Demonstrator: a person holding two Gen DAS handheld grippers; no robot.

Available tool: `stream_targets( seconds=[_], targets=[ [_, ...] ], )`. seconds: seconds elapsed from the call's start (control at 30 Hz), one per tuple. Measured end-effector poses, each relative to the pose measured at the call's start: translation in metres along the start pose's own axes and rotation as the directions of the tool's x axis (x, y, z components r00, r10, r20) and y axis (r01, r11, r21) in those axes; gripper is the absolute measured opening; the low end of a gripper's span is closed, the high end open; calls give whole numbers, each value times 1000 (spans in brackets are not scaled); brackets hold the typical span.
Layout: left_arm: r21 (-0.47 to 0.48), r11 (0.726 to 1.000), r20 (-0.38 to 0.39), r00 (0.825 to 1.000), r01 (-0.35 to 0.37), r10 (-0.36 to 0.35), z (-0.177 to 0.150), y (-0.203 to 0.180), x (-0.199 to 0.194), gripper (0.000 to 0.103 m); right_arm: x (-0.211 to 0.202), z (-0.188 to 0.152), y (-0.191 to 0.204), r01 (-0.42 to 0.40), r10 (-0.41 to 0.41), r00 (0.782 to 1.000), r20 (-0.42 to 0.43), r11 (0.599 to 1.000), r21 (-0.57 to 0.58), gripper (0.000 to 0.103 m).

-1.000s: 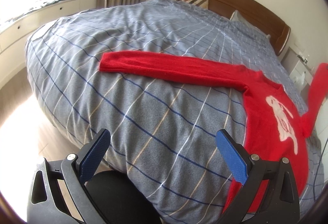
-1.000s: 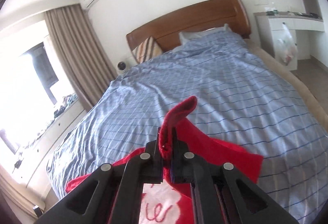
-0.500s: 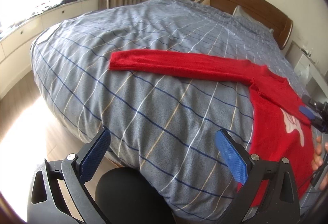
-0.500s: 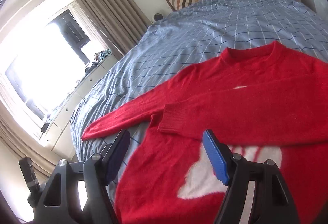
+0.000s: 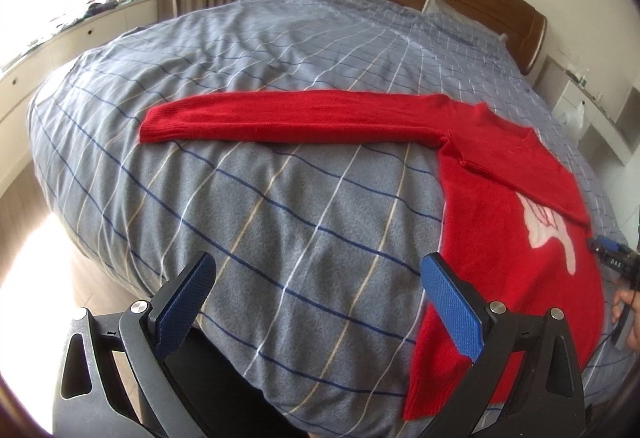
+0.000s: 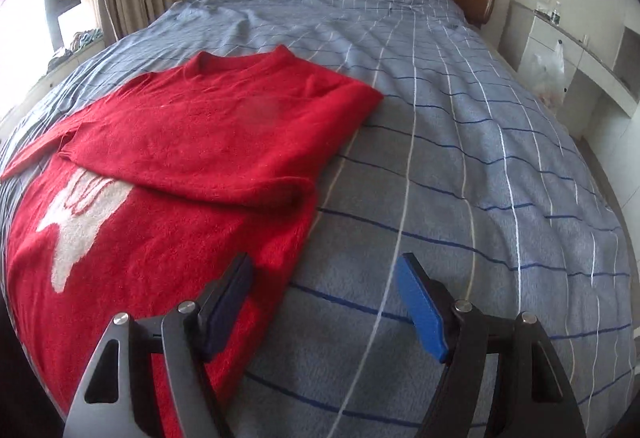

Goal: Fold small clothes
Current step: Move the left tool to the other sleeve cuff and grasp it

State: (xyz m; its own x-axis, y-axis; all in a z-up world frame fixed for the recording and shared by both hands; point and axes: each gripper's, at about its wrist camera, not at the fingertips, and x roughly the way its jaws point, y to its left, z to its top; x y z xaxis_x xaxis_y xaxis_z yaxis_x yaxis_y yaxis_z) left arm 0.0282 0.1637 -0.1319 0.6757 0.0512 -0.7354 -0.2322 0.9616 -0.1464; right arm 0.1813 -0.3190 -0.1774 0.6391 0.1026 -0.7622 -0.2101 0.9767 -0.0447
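The right hand-held gripper (image 6: 324, 302), which a second ago pinched the red sweater's (image 6: 168, 157) sleeve, now hangs open and empty just right of its hem on the bed (image 6: 480, 157), that sleeve folded across the chest, while the open left hand-held gripper (image 5: 316, 302) faces the outstretched sleeve (image 5: 288, 117), probably next.

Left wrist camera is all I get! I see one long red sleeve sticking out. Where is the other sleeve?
Observer: It is folded across the chest of the red sweater, and its cuff lies just above the white picture.
Operator: Is the right gripper holding anything?
Observer: No. The right gripper has its jaws open, with nothing between them.
Operator: What is under it?
Observer: One jaw hangs over the sweater's side edge, the other over the checked duvet.
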Motion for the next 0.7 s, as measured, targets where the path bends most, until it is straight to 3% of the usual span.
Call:
stream_targets(
  seconds=[0.1,0.13,0.2,0.27,0.4,0.5,0.7],
  targets=[
    [-12,1000,-1,1000,-22,22,1,8,-2,102,12,14,10,63,-62,998,29,997,-52,71],
    [-23,999,0,1000,-28,28,2,13,-4,102,15,18,7,116,-115,992,49,993,-32,69],
    [-44,998,7,999,-39,39,1,24,-8,102,25,19,-13,216,-217,976,4,974,69,69],
    [-65,997,18,999,-49,51,-1,35,-11,102,30,13,-28,187,-184,982,-32,971,147,69],
    [-96,993,-10,998,-63,63,-7,50,-2,102,21,12,-17,216,-216,976,-7,973,81,69],
    [-115,992,-32,998,-57,53,-10,53,4,102,6,3,-23,197,-200,980,15,973,118,69],
    [-81,996,-37,999,-43,40,-12,44,10,102,-44,-43,-32,188,-201,978,54,964,189,71]
  ],
)
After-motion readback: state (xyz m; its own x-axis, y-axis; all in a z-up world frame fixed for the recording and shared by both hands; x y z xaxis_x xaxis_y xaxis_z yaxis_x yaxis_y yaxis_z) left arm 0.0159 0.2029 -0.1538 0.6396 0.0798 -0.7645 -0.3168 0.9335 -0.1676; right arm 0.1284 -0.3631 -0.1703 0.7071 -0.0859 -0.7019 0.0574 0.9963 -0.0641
